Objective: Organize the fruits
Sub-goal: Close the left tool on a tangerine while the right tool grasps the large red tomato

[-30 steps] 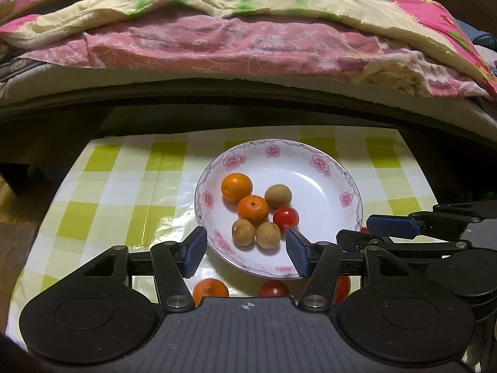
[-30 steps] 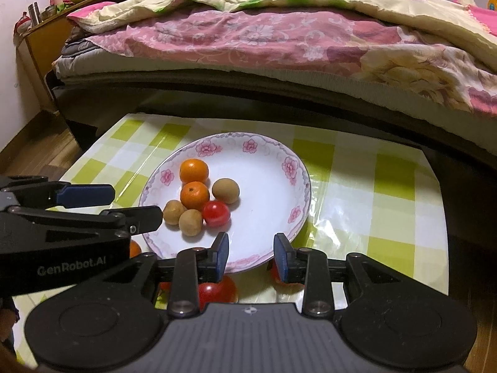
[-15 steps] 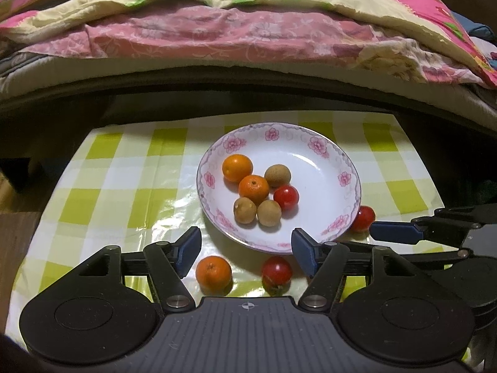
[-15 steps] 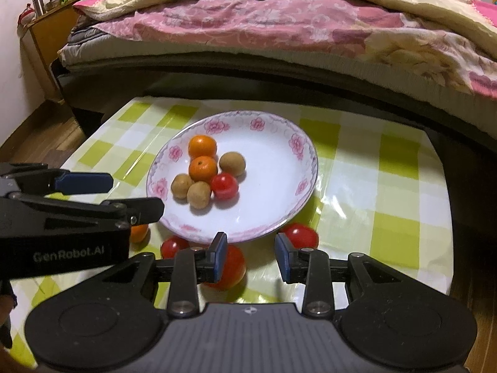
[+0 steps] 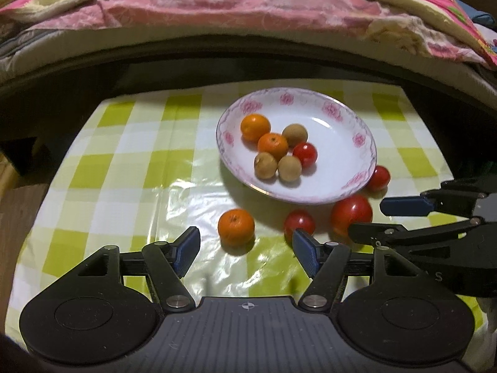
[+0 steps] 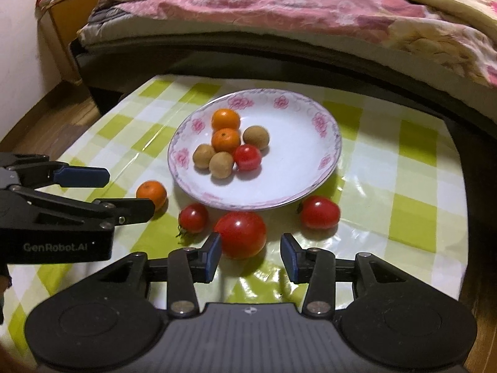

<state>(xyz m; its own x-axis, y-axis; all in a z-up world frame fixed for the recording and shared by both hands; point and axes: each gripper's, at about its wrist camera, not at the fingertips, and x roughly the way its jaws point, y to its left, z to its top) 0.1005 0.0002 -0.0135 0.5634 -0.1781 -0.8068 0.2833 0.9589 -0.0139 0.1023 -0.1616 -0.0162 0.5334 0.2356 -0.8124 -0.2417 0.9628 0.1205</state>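
Observation:
A white plate with pink flowers holds two oranges, three brown fruits and a small tomato. On the checked cloth in front of it lie an orange, a small tomato, a large tomato and another tomato. My left gripper stands open just short of the orange. My right gripper has its jaws opening, with the large tomato just ahead between the fingertips and not pressed.
The low table's green-and-white cloth ends close to a dark bed frame with pink and yellow quilts above it. A wooden cabinet stands at the far left, with wooden floor beside the table.
Both grippers have drawn back from the plate and dropped, so the loose fruits in front of it now show. The right jaws have widened markedly, the left slightly.

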